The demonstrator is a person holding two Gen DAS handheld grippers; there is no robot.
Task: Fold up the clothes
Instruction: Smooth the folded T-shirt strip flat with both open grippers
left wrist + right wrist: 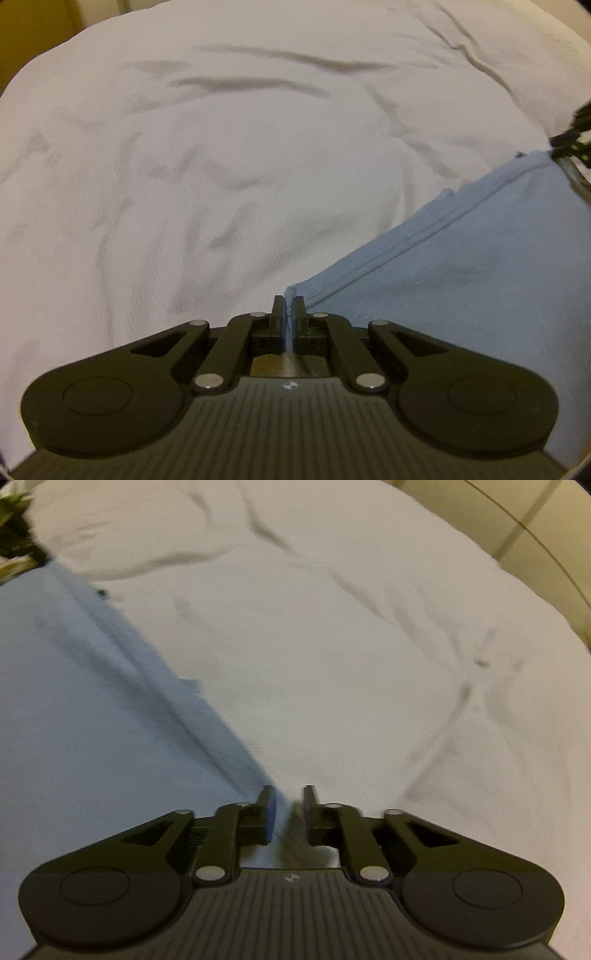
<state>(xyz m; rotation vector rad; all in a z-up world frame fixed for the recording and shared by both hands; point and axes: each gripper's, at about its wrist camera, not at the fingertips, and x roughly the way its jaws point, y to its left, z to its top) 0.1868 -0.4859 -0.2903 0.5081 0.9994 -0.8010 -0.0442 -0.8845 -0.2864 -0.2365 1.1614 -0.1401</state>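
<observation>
The left black two-finger gripper (288,308) is reaching low and forward over the wrinkled white bed sheet (207,177), its jaws pressed together and pinching a corner of the pale blue knit cotton garment (480,280), a thin strip of blue cloth showing between the pads. In the left wrist view the garment is lying flat on the sheet and filling the area from 2 to 5 o'clock. Its double-stitched hem edge is running as a long straight line from the pinched corner near 6 o'clock up toward 2 o'clock, where the dark tip of the other gripper is showing at the frame edge, right by the far end of that hem.

The right black two-finger gripper (289,801) is also being held low over the sheet (369,672), pointing forward, with its jaws spread a little apart. The garment's corner (92,738) is lying between and beneath the fingers, the left pad touching the blue edge, but the cloth is not being squeezed. In the right wrist view the garment is covering the area from 7 to 10 o'clock, its hem stretching from 6 o'clock toward 10 o'clock. This view is motion-blurred. No containers are in sight; the garment is resting directly on the sheet.
</observation>
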